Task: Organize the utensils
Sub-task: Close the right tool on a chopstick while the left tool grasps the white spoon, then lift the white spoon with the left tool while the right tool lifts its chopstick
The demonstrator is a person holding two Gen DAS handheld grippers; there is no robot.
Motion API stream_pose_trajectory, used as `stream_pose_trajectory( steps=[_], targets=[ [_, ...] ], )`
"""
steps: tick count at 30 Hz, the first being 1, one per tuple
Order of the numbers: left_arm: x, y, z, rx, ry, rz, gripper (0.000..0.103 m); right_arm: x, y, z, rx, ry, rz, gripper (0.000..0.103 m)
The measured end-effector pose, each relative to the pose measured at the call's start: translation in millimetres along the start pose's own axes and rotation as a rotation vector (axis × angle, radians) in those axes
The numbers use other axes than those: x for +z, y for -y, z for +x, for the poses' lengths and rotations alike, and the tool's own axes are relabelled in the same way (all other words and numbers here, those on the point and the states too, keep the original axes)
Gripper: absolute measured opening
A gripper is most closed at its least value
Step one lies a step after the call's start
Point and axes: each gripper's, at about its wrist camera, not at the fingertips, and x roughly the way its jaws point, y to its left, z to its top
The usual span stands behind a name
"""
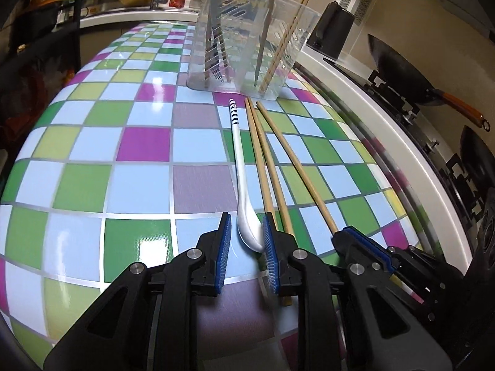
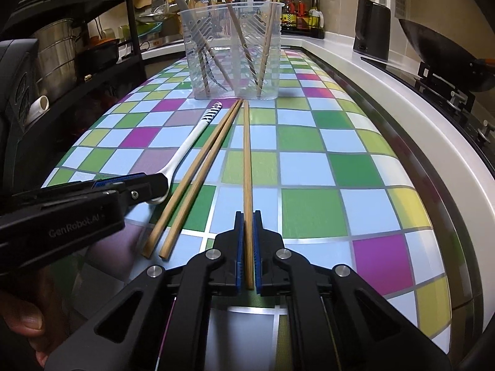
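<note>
Seen mid-pickup on the checkered table (image 2: pixel 312 213): right gripper (image 2: pixel 248 247) clamped on a single chopstick (image 2: pixel 246 160), left gripper (image 1: pixel 246 247) straddling the white spoon (image 1: pixel 244 216) bowl, only one pad visibly touching (grip unconfirmed). Best done lifting level, then tipping each into the clear holder (image 2: pixel 232 52) beyond, clear of the loose chopstick pair (image 2: pixel 198 179).

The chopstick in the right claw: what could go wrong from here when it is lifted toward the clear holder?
1. The right claw grips the single chopstick near its end, so the long free part may swing or slip.
2. Its far tip lies close to the clear holder, so a forward push could nudge it.
3. The left claw straddles the white spoon beside the chopstick pair and may drag them.
</note>
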Motion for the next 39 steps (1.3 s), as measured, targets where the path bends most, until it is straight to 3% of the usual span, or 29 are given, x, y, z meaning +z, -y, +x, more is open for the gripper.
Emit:
stream_pose_trajectory(
  steps=[7,14,21,29,31,39],
  targets=[
    [-4,9,-2,0.061,0.007,0.059,0.017,-1,0,-1,-0.009,-0.001,-0.013,0.006],
    [-8,-4,-15,0.125,0.030,0.052,0.010,-3,0,-3,-0.020,0.000,0.001,0.006],
    [-14,-20,-28,0.208,0.058,0.056,0.010,-5,3,-5,-0.057,0.003,0.030,0.006],
    [-19,-18,-31,0.330,0.078,0.130,0.010,-7,5,-7,-0.118,0.009,0.043,0.007],
    [-19,-15,-29,0.327,0.069,0.143,0.014,-7,4,-7,-0.120,0.010,0.040,0.007],
    [-18,-19,-29,0.308,0.071,0.115,0.014,-7,4,-7,-0.120,0.012,0.035,0.007]
  ],
)
